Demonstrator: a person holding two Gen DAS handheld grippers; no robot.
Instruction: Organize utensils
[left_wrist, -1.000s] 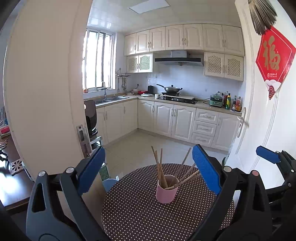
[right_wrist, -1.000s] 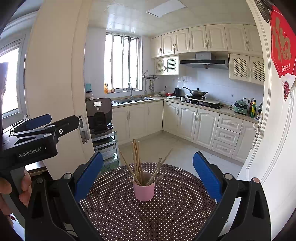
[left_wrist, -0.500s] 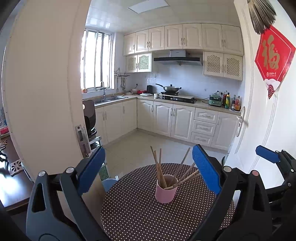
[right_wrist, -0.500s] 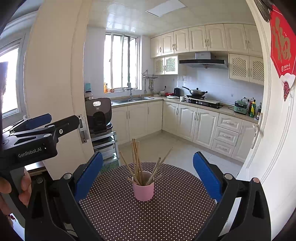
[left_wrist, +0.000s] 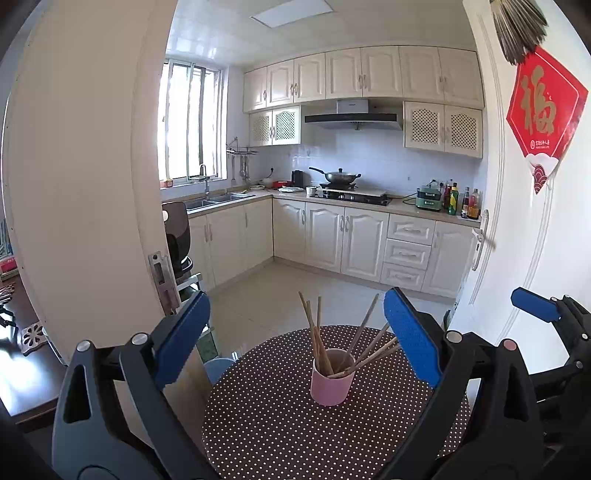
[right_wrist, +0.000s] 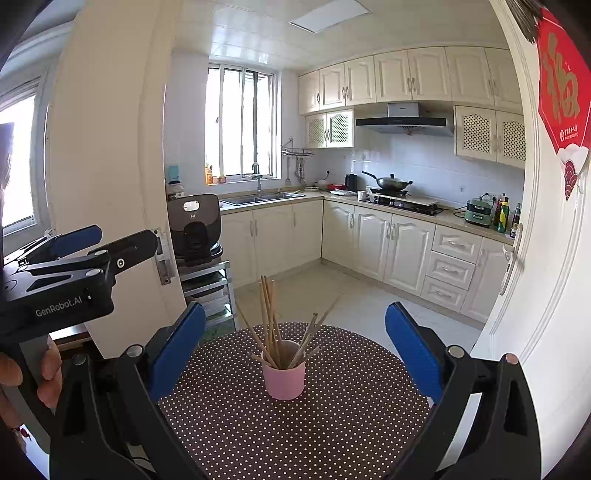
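A pink cup (left_wrist: 330, 378) (right_wrist: 283, 373) stands upright on a round brown table with white dots (left_wrist: 280, 435) (right_wrist: 332, 428). Several wooden chopsticks (left_wrist: 314, 332) (right_wrist: 267, 314) lean fanned out inside it. My left gripper (left_wrist: 295, 339) is open, its blue pads (left_wrist: 412, 336) wide apart, held back from the cup with nothing between them. My right gripper (right_wrist: 293, 347) is open too, blue pads (right_wrist: 413, 350) on either side of the cup but short of it. In the right wrist view the left gripper (right_wrist: 70, 273) shows at the left edge, with a hand (right_wrist: 22, 380) holding it.
A cream door (left_wrist: 85, 166) stands left of the table, a white door (left_wrist: 528, 240) right. Kitchen cabinets (left_wrist: 332, 236), a sink and a stove with a wok (left_wrist: 338, 177) lie beyond a tiled floor. A dark appliance on a rack (right_wrist: 195, 229) sits left.
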